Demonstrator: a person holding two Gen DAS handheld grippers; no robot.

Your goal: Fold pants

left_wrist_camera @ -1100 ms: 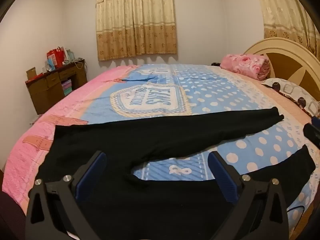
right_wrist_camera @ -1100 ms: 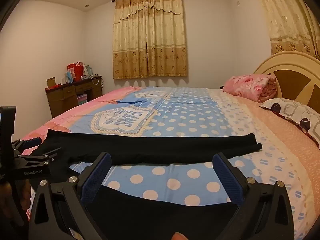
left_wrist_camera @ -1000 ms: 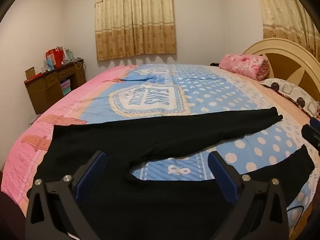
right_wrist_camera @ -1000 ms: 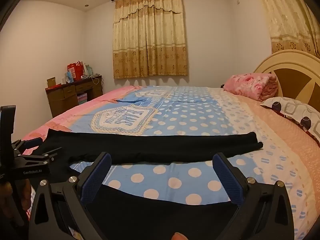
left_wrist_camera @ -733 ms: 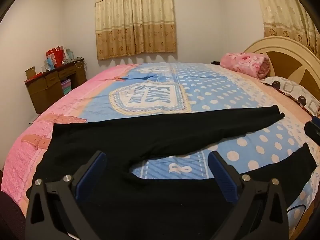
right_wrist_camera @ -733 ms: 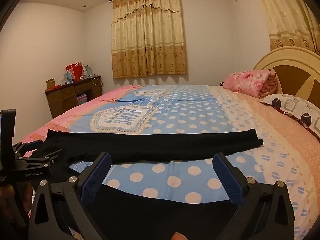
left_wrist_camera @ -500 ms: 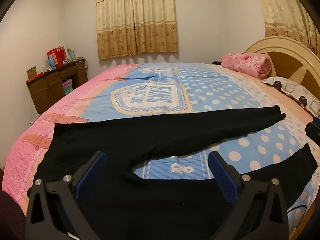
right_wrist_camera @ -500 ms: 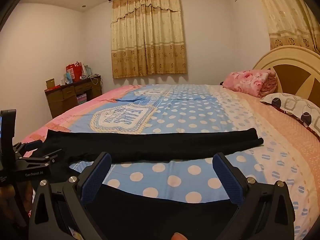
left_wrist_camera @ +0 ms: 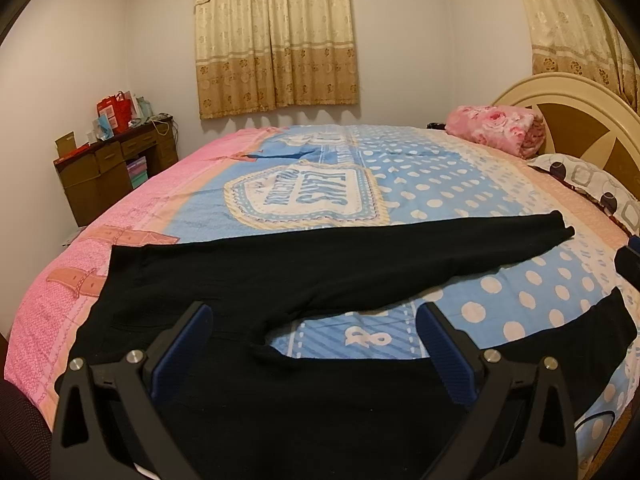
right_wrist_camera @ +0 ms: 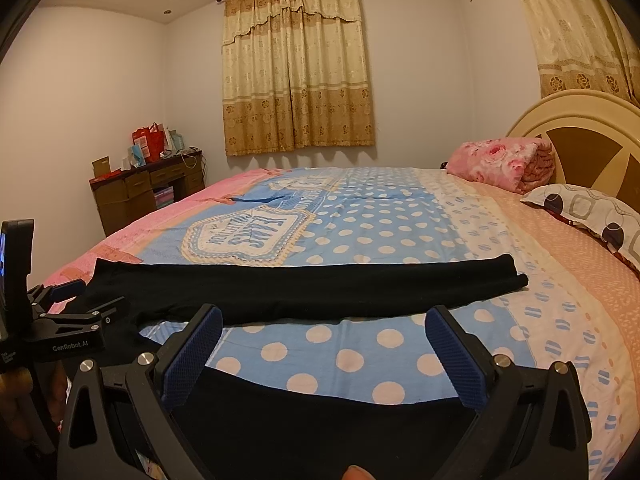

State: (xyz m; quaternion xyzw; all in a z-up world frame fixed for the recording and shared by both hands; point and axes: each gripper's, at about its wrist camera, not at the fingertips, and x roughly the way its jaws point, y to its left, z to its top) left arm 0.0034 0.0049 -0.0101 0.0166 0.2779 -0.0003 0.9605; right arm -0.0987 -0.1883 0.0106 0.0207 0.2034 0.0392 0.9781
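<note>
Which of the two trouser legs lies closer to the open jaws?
The near leg, running right under both tools; the far leg stretches across the bed behind it, a strip of dotted bedsheet between.

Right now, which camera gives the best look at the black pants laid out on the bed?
The left wrist view: the black pants show whole there, with the waist at the left and both legs spread apart to the right. The right wrist view shows the far leg end to end, but the near leg is cut off at the bottom and partly hidden behind the open jaws.
</note>
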